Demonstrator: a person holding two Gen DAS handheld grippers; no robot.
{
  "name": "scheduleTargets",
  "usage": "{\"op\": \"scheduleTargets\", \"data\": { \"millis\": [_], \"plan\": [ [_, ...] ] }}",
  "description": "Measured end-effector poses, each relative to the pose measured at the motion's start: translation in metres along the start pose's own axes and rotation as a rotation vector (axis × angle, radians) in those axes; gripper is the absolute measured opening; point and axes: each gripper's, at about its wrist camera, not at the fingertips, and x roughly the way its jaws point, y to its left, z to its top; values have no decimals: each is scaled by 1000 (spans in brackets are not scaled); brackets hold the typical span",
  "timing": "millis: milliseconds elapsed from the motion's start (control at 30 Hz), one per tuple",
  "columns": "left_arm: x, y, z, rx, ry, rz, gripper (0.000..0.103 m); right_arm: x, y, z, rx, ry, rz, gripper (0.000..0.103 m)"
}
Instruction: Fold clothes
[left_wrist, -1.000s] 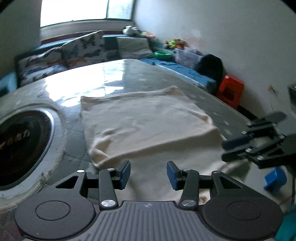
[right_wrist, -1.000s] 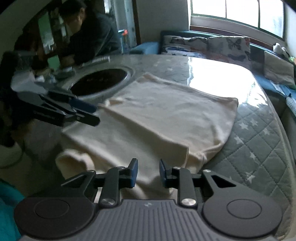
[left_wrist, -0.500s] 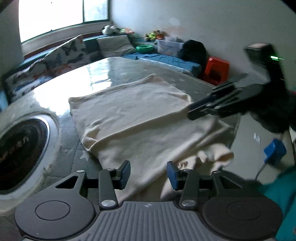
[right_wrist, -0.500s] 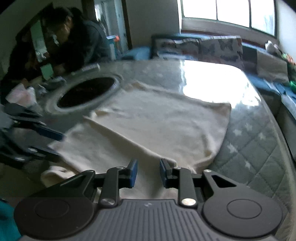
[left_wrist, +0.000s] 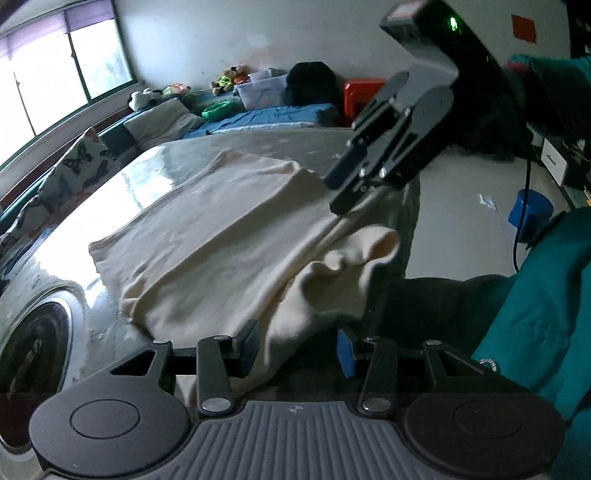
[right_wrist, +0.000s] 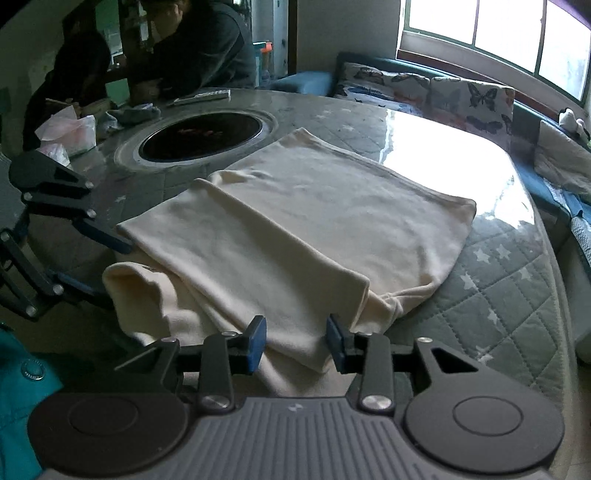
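A cream garment (left_wrist: 221, 236) lies partly folded on the round quilted table (right_wrist: 491, 295), its near part hanging over the table's front edge. It also shows in the right wrist view (right_wrist: 314, 221). My left gripper (left_wrist: 297, 349) is open, its jaws on either side of the hanging cream fabric at the near left. My right gripper (right_wrist: 296, 339) is open, its jaws straddling the near folded edge. The right gripper also appears in the left wrist view (left_wrist: 369, 173), above the garment's right side. The left gripper appears in the right wrist view (right_wrist: 85, 258) at the garment's left corner.
A round black cooktop (right_wrist: 201, 136) is set in the table behind the garment. A tissue pack (right_wrist: 70, 133) and people (right_wrist: 199, 48) are at the far left. Cushions (right_wrist: 461, 96) line a window bench. A red stool (left_wrist: 364, 96) and a blue object (left_wrist: 532, 210) are on the floor.
Both grippers have dropped toward the table's near edge and closed in on the garment's hanging part. Both now straddle fabric. The right gripper's jaws look wider apart than before.
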Motion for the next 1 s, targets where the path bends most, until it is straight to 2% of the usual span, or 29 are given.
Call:
{"op": "scheduleTargets", "data": {
  "millis": [33,133,167,200,267,333,467,533,667,733,867,900,933,1000],
  "plan": [
    [2,-2,0,8,-5,-3,43,-2,1,0,-6,-2,-3,36],
    [2,-1,2,5,-31,-3,25,-9,3,-1,-26,-3,-7,36],
    [2,0,3,2,-39,-3,14,-12,4,-2,-38,-3,-3,36],
    [2,2,4,-7,-46,-4,11,-15,5,-2,-55,-3,3,37],
    [3,14,9,-59,-56,-9,10,-21,8,-4,-87,-4,16,38],
    [4,25,14,-111,-65,-15,9,-27,12,-5,-119,-4,29,48],
    [7,49,24,-216,-84,-26,9,-38,17,-8,-181,-7,58,55],
    [8,61,28,-268,-93,-32,9,-41,20,-9,-201,-13,81,66],
    [11,83,38,-368,-109,-43,9,-32,29,-12,-240,-37,76,68],
    [15,88,38,-379,-97,-53,9,-24,34,-13,-257,-55,55,68],
    [16,91,34,-394,-82,-61,9,-7,37,-9,-265,-88,28,58],
    [16,90,32,-399,-80,-64,9,-3,36,-7,-255,-81,34,51],
    [15,89,31,-400,-79,-67,10,1,34,-5,-243,-69,42,37],
    [12,85,28,-391,-79,-60,17,7,29,-1,-206,-48,68,24]
  ]
}}
